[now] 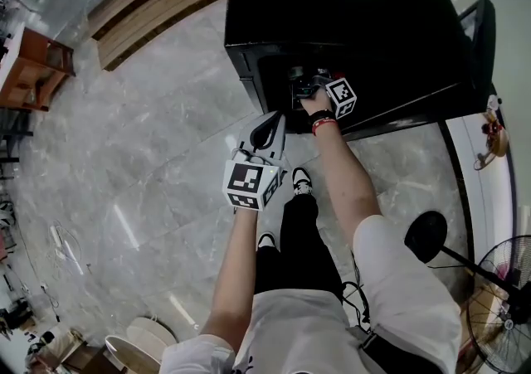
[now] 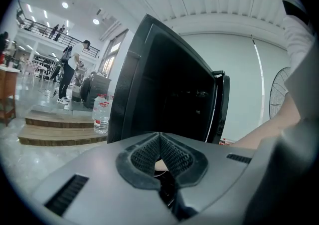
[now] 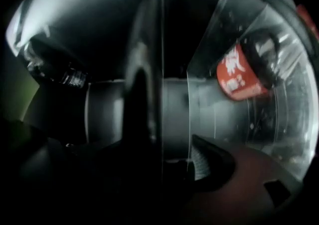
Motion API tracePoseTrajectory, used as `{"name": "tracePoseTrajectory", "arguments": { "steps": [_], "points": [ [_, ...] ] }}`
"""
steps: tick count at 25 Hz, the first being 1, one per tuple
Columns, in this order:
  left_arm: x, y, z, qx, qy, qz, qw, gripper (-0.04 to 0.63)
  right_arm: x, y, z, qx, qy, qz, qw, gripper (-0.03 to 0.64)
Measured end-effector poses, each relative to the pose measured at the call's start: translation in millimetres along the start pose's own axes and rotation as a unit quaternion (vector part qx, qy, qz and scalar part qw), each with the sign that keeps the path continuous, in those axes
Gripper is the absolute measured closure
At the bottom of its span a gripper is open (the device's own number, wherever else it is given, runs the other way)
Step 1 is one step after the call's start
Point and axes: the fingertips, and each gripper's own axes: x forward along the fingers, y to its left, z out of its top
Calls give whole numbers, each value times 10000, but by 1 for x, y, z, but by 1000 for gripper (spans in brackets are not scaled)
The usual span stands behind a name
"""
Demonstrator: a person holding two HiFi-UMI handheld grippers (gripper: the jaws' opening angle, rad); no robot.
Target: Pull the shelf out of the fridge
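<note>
The clear, flat shelf (image 3: 175, 119) is sitting inside the squat black fridge (image 1: 357, 7), seen edge-on in the right gripper view, in the dark of the cabinet. The right gripper (image 3: 169, 169) is reaching into the fridge opening, and its jaws are standing a little apart with the shelf's edge between them. The ribbed right pad (image 3: 205, 165) is lying against that edge, while the other jaw is fading into shadow. Just past the shelf, a red-labelled bottle (image 3: 239, 74) is showing through clear plastic. The fridge's black door (image 1: 479, 28) is hanging open at the right. The left gripper (image 1: 270, 128) is hovering outside, below the opening and above the grey marble floor (image 1: 149, 157), its jaws pressed together on nothing.
</note>
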Motion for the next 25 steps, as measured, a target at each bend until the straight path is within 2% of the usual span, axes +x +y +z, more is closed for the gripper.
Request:
{"name": "tracePoseTrajectory", "arguments": {
  "steps": [3, 5, 6, 9, 12, 14, 25],
  "points": [
    [1, 4, -3, -50, 1, 21, 10000, 577, 1, -8, 3, -62, -255, -138, 9996, 321],
    [1, 4, -5, -72, 16, 34, 10000, 577, 0, -12, 4, 17, -311, -256, 9992, 478],
    [0, 5, -5, -98, 19, 50, 9999, 577, 0, -11, 5, 41, -339, -263, 9991, 529],
    [-2, 8, -5, -330, -47, 134, 9994, 577, 0, -7, 4, 36, -295, -86, 9995, 543],
    [-3, 9, 0, -524, -193, 176, 9983, 577, -2, -6, 4, 24, -284, -97, 9995, 560],
    [-2, 6, 2, -515, -206, 151, 9983, 577, -3, -5, 4, 15, -303, -113, 9995, 581],
    [-10, 6, -7, -507, -85, 286, 9983, 577, -4, -8, 5, -4, -266, -110, 9996, 584]
  ]
}}
